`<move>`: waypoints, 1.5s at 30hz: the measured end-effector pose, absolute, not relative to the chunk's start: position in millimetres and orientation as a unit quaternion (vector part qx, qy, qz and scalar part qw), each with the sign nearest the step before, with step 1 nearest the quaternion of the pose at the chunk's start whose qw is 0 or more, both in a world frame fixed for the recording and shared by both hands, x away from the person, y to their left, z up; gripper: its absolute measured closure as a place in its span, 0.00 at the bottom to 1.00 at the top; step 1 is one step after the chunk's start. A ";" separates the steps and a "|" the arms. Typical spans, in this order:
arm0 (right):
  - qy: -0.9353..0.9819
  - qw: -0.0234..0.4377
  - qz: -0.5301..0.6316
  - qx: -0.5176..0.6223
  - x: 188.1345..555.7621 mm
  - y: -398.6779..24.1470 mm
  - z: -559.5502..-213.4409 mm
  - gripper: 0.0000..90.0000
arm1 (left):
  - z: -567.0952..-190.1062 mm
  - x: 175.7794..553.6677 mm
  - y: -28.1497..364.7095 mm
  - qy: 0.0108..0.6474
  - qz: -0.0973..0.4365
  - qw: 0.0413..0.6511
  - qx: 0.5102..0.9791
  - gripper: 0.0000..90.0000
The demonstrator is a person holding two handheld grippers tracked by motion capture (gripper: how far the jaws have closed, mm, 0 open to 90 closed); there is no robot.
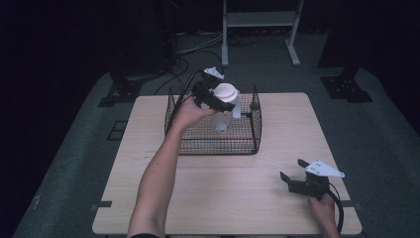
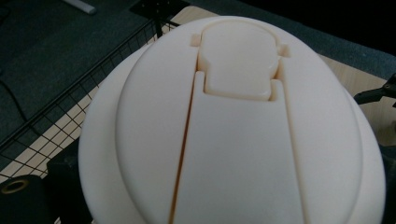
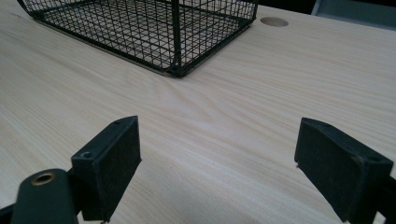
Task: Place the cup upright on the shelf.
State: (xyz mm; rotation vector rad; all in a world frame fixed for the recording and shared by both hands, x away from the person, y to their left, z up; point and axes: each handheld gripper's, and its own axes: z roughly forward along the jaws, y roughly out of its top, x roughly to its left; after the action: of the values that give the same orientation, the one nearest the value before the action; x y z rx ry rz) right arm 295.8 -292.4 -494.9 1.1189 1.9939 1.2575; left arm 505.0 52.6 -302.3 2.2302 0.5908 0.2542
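A clear bottle with a wide white flip-top lid hangs tilted over the black wire basket at the back middle of the wooden table. My left gripper is shut on the bottle at its lid. In the left gripper view the lid is very close, hiding most of both jaws, with basket mesh behind it. My right gripper rests open near the table's front right corner. Between its spread jaws there is only bare wood, and the basket lies ahead of it.
A second pale upright object stands in the basket behind the bottle. A round hole marks the tabletop beyond the basket. On the grey floor behind the table are a white frame, cables and black stand bases.
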 end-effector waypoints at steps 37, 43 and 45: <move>0.728 0.259 0.479 0.415 295.3 -296.4 -494.4 0.15 | -362.2 530.3 40.6 0.274 0.089 0.353 0.890 0.05; 0.729 0.259 0.479 0.415 295.2 -296.5 -494.4 0.15 | -362.6 528.8 41.6 0.273 0.090 0.354 0.890 0.05; 0.729 0.259 0.480 0.414 295.2 -296.8 -494.4 0.15 | -362.6 527.7 42.6 0.272 0.090 0.353 0.891 0.05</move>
State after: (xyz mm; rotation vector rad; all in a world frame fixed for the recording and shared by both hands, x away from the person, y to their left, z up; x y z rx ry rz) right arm 295.2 -296.8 -494.4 1.1219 1.9760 1.3010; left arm 527.7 42.6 -362.6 2.3036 0.7037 0.2324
